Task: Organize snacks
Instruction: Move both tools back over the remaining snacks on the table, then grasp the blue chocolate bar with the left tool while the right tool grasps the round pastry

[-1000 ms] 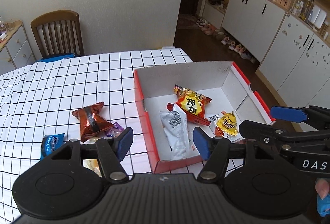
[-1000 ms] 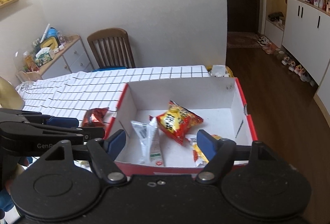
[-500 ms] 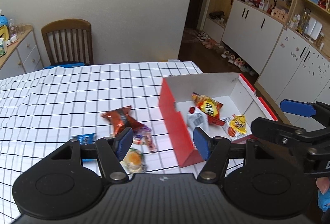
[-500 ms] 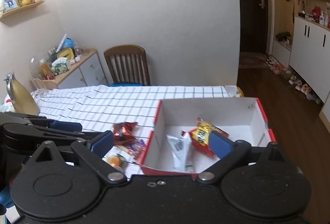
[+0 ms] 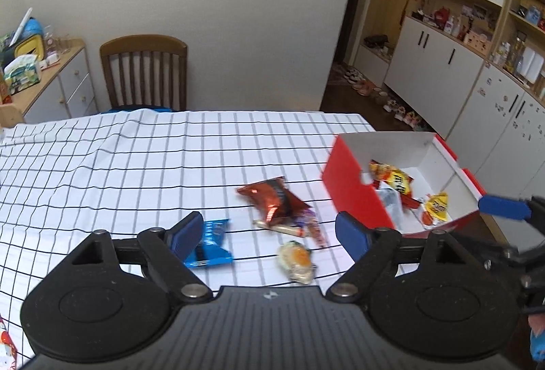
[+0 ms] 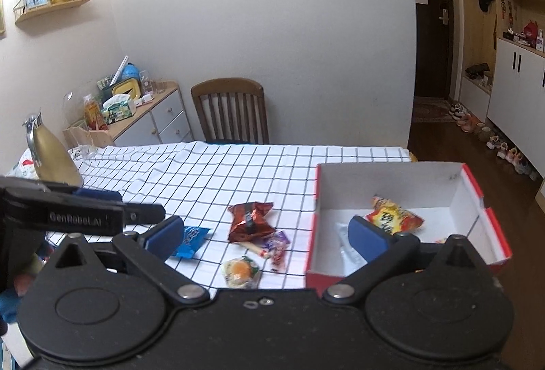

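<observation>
Left wrist view: the left gripper (image 5: 269, 234) is hanging over the checked tablecloth (image 5: 136, 165), its jaws opening with nothing clamped between them. A blue packet (image 5: 211, 245) is lying at 9 o'clock from the copper-red bag (image 5: 274, 199), and an orange-yellow sweet (image 5: 296, 261) is sitting at 6 o'clock. The red box (image 5: 354, 189) is standing at 3 o'clock, holding a yellow snack bag (image 5: 391, 177).

Right wrist view: the right gripper (image 6: 265, 234) is standing wide apart and empty. The copper-red bag (image 6: 250, 220) is lying at 9 o'clock from the red box (image 6: 477, 186); the left gripper's arm (image 6: 78, 213) is showing at the left edge.
</observation>
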